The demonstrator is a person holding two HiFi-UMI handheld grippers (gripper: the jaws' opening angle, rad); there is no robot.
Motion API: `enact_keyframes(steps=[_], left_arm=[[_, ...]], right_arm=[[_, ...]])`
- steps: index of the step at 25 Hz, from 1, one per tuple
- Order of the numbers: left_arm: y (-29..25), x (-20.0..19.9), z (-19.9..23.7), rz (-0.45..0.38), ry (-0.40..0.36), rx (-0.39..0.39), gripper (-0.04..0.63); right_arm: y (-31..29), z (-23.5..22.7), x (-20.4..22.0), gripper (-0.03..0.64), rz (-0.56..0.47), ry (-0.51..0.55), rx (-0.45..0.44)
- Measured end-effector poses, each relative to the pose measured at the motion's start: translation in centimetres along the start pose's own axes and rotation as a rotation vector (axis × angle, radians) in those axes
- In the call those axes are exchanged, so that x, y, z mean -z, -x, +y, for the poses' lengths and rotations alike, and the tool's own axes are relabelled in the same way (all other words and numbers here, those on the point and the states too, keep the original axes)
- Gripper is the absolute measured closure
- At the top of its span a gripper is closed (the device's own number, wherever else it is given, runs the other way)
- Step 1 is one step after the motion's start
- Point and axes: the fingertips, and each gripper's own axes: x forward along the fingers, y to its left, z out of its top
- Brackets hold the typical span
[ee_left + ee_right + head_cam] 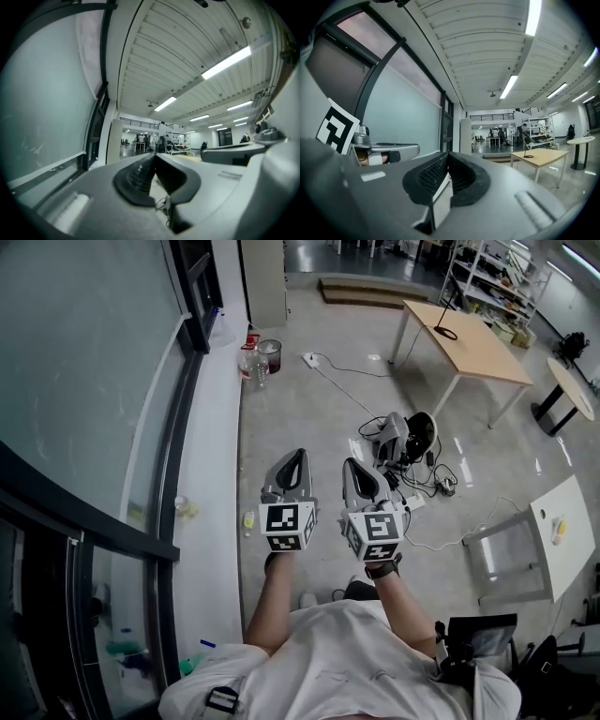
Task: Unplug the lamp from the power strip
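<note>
The grey floor (300, 418) fills most of the head view. A big glass window wall (84, 362) runs along the left side. A wooden desk (473, 345) stands far off on the right, with a thin black stand (444, 326) on top of it. I cannot tell if that stand is a lamp. A white desk (574, 549) stands nearer, at the right edge.

The person in a white shirt (337, 662) holds both arms out in front.

The left hand-held gripper (294, 467) points away from the person, above the floor. Its jaws are pressed together at the tips and hold nothing. The right hand-held gripper (356, 474) is just beside it. Its jaws are pressed together too, with nothing in them.

A pile of grey and black things (405, 435) lies on the floor just past the right hand-held gripper. Black cables (433, 479) are tangled all around it. A white strip (412, 500) lies in the cables and looks like the power strip. Both hand-held grippers are apart from the pile.

A clear bottle (253, 367) and a dark cup (270, 354) stand by the window, far ahead.
</note>
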Motion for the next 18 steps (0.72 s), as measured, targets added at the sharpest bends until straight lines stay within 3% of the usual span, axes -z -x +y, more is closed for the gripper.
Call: enact_keyframes(steps=[9, 14, 18], left_arm=[[-2.0, 3.1, 1.3, 0.048, -0.074, -0.028, 0.6], [-5.4, 3.6, 3.0, 0.071, 0.025, -0.043, 0.6], [-10.3, 1.8, 5.0, 0.027, 0.06, -0.09, 0.6]], right_arm=[[-3.1, -0.2, 1.8, 0.618, 0.034, 0.017, -0.044], [-8.1, -2.0, 2.8, 0.618, 0.042, -0.061, -0.1], [-12.0, -4.2, 1.3, 0.616, 0.027, -0.009, -0.174]])
